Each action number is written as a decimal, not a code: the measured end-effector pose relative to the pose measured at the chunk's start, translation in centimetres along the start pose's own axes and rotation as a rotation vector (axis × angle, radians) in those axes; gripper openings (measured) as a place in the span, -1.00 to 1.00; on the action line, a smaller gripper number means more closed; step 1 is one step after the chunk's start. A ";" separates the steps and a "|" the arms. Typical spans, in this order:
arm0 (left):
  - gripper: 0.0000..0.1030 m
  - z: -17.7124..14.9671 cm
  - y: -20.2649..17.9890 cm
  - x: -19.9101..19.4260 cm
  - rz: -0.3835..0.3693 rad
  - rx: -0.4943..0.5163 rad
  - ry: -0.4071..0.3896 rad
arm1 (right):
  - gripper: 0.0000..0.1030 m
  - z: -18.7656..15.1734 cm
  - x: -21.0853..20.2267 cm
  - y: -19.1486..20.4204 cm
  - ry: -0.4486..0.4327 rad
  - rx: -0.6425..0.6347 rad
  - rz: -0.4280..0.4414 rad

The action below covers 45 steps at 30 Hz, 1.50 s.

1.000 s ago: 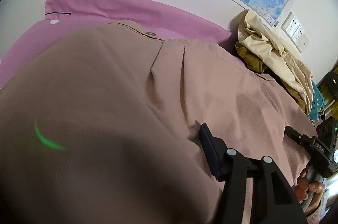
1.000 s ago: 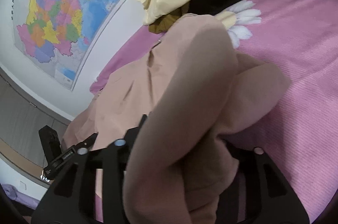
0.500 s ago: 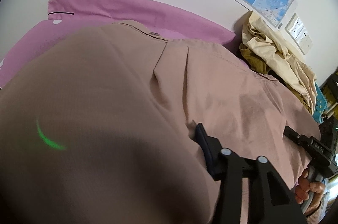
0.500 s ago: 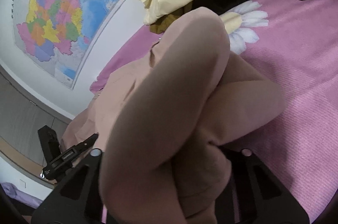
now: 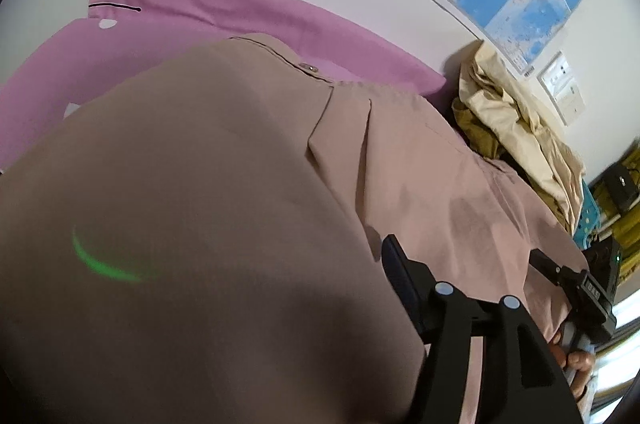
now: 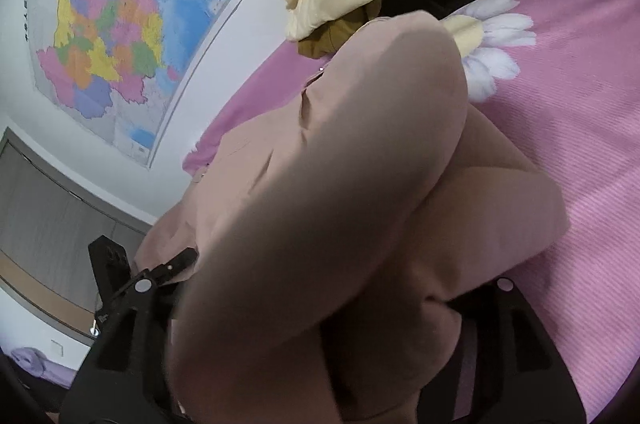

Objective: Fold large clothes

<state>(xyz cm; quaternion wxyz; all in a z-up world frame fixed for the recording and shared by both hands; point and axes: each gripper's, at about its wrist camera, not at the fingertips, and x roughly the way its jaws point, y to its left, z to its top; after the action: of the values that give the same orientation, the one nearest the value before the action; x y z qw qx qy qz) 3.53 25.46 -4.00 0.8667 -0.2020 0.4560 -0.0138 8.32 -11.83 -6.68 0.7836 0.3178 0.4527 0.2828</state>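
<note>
The tan button-up shirt (image 5: 420, 160) lies spread across the pink bedspread (image 6: 580, 128), its near edge lifted in thick rolls over both claws; the left gripper (image 5: 280, 304) has cloth bulging between its jaws, which are opening, though whether its pads pinch I cannot tell; the right gripper (image 6: 340, 304) likewise has a fat fold between jaws that are opening, grip unclear; judging from the flat far half, folding looks barely begun; a heap of yellow clothes (image 5: 516, 128) sits beside it, under a wall map (image 6: 108, 36).
</note>
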 end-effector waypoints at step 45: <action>-0.54 18.1 29.0 -4.4 0.499 -0.247 -0.189 | -0.56 4.3 25.3 16.9 0.347 -0.239 0.278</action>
<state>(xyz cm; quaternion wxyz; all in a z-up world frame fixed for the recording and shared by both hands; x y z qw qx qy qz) 10.70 59.11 -2.00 0.8506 -0.1881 0.4072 0.2745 20.39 16.45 -5.65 0.6799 0.2289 0.4959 0.4894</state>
